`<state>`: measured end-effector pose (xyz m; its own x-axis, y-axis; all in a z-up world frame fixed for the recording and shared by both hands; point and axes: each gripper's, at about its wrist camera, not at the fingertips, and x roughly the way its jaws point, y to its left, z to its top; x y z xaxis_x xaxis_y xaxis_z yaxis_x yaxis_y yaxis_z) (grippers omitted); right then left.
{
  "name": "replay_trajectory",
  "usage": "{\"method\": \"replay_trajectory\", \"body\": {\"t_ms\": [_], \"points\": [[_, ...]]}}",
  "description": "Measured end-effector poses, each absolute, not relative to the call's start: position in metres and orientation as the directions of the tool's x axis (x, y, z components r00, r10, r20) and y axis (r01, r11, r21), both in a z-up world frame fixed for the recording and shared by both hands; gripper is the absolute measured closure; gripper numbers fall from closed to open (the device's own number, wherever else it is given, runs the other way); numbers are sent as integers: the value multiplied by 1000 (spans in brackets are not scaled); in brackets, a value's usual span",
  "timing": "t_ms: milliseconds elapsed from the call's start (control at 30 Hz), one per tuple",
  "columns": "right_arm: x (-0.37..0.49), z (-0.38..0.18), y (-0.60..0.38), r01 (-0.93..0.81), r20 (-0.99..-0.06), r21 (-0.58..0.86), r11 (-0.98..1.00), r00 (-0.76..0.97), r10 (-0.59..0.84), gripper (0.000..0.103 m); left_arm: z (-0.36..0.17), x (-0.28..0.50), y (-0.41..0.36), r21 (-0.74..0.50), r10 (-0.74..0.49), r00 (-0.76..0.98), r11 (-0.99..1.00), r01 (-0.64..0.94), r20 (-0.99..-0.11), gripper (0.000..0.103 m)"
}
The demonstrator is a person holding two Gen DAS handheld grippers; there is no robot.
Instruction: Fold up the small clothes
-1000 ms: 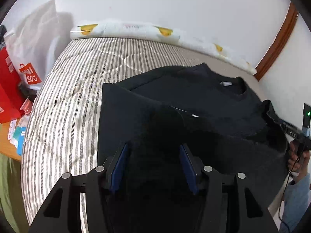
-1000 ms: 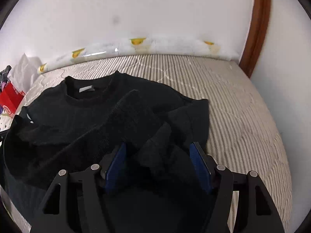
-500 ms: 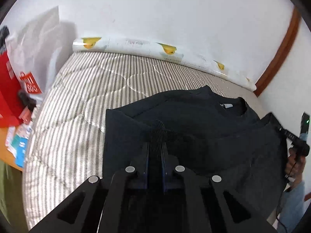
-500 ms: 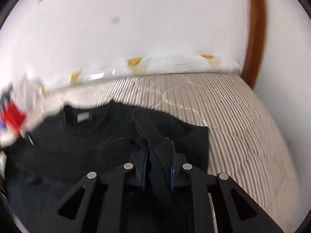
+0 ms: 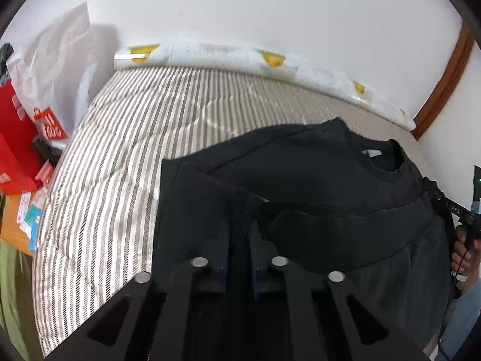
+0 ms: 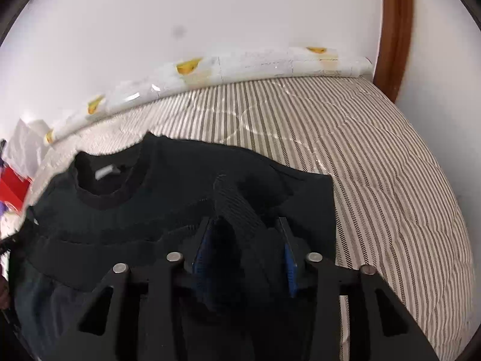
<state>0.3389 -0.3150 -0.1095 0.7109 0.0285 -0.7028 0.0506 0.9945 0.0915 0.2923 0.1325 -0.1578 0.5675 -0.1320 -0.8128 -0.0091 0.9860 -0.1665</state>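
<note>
A black knit sweater [image 5: 315, 177] lies on the striped bed [image 5: 126, 156], collar toward the wall, its ribbed hem lifted and carried over the body. My left gripper [image 5: 240, 231] is shut on the hem's ribbed edge at the sweater's left side. In the right wrist view the sweater [image 6: 180, 174] fills the lower left. My right gripper [image 6: 245, 237] has its blue pads apart, with a ribbed fold of the hem [image 6: 237, 210] lying loose between them.
A rolled white cover with yellow prints [image 5: 240, 57] lies along the wall. A white bag [image 5: 57, 69], red bag [image 5: 15, 138] and papers sit left of the bed. A wooden door frame [image 6: 393, 30] stands at the right. The bed's right half [image 6: 390, 165] is bare stripes.
Both grippers closed on the hem and lifted it forward over the sweater. Since half a second ago the right jaws have opened again; the left stays shut.
</note>
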Motion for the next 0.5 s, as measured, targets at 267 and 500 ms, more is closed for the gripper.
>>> {"method": "replay_trajectory", "body": {"t_ms": [267,500], "points": [[325,-85,-337,33,-584,224,974,804,107,87,-124,305,124,-145,-98,658,989,-18,-747,94],[357,-108,-346,110,-658,211,971,751,57,87,-149,329,114,-97,-54,618,995,-37,-784,94]]}}
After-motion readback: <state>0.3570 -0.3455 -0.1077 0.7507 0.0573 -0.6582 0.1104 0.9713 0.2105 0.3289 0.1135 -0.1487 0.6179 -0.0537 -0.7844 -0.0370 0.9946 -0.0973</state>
